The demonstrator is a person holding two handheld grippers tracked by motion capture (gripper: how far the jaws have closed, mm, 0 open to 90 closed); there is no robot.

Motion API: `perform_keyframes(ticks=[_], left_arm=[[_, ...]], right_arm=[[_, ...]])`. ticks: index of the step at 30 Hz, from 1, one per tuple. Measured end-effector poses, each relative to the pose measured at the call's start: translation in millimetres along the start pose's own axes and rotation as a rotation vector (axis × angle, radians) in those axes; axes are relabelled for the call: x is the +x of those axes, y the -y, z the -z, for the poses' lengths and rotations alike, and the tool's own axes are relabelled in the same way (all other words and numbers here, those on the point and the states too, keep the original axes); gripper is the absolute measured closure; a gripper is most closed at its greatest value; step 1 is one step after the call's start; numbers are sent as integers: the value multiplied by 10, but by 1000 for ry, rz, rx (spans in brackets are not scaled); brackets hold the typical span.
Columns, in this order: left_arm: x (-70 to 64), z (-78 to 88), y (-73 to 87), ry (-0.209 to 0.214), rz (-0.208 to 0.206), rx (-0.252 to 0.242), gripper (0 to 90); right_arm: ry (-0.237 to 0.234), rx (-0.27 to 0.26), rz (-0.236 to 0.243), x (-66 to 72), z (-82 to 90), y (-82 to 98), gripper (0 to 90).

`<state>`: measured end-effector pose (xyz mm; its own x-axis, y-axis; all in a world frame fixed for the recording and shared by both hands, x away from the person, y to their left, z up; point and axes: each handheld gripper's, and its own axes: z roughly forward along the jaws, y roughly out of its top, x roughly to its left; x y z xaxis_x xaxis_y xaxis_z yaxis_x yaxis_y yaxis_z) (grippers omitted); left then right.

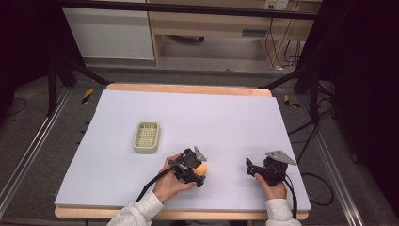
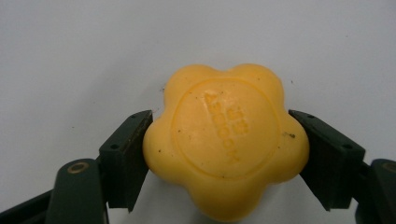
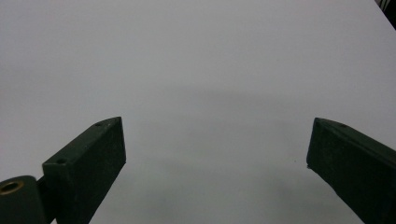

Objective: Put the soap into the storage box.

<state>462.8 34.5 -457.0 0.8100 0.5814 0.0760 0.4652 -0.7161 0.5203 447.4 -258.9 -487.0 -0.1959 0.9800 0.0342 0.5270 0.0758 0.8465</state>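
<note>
A yellow flower-shaped soap bar (image 2: pixel 225 140) was pinched between the jaws of the left gripper (image 1: pixel 197 172), near the table's (image 1: pixel 235 117) front edge. The right gripper (image 1: pixel 256 168) was held nearby with jaws spread, nothing between them. A slotted soap dish (image 1: pixel 147 137) was seen toward the left edge.

High camera looks forward and down on my whole bench (image 1: pixel 226 117) from well back. My left camera sits close, staring along my fingers (image 2: pixel 123 154) at the soap (image 2: pixel 224 140). Right camera hovers low, facing bare bench (image 3: pixel 196 70). All three share that white top.
</note>
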Motion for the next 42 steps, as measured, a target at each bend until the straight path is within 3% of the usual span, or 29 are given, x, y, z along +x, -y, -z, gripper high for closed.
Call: perform_keyframes(ticks=[20,33,42], left_arm=[[64,182,19,-13,1,-23,249],[180,315,96,-10,33,-39,249],[284,396,182,-32,57,-46,249]], right_arm=[[0,0,0,1,0,0,50],[1,0,2,1,0,0,51],[1,0,0,2,0,0,50]])
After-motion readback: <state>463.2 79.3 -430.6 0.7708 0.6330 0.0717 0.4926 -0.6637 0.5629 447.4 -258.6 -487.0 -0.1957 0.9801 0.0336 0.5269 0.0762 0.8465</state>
